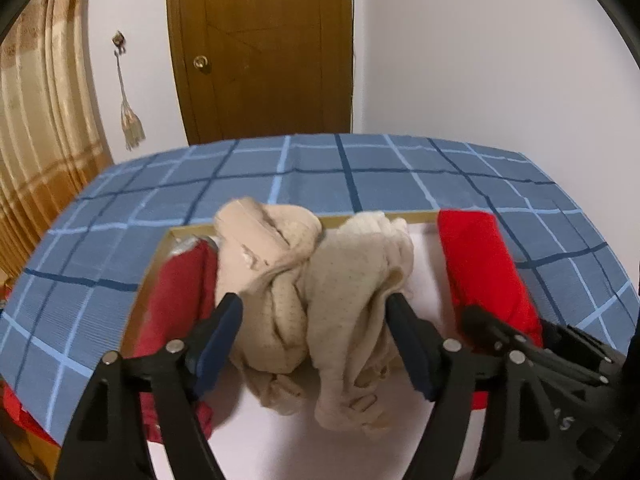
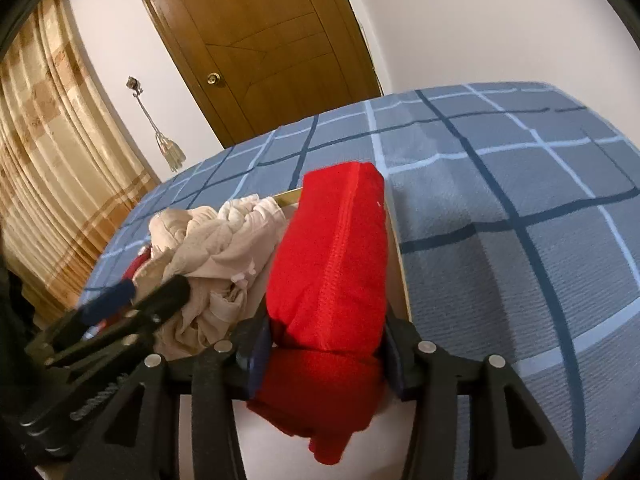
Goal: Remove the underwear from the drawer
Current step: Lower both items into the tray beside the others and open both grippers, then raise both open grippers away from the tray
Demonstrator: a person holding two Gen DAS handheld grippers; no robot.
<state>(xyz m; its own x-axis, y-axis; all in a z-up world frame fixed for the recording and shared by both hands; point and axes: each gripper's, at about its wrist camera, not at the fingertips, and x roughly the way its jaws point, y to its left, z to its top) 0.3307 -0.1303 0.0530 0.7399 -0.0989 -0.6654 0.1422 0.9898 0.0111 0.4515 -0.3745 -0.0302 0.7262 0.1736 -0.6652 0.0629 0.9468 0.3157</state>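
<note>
A shallow drawer [image 1: 188,230] with a white floor and a tan rim lies on the blue checked bed. My left gripper [image 1: 316,312] is shut on a bundle of beige underwear [image 1: 320,280] and holds it lifted over the drawer. My right gripper [image 2: 326,342] is shut on a folded bright red underwear [image 2: 332,264], raised at the drawer's right side; it also shows in the left wrist view [image 1: 484,268]. A darker red garment [image 1: 176,296] lies in the drawer's left part. The beige bundle shows in the right wrist view [image 2: 216,248] with the left gripper [image 2: 120,300] beside it.
The blue checked bed cover [image 1: 360,172] spreads around the drawer. A brown wooden door [image 1: 260,48] stands in the white wall behind. A striped tan curtain [image 1: 36,128] hangs at the left, with a tassel [image 1: 130,120] on a wall hook.
</note>
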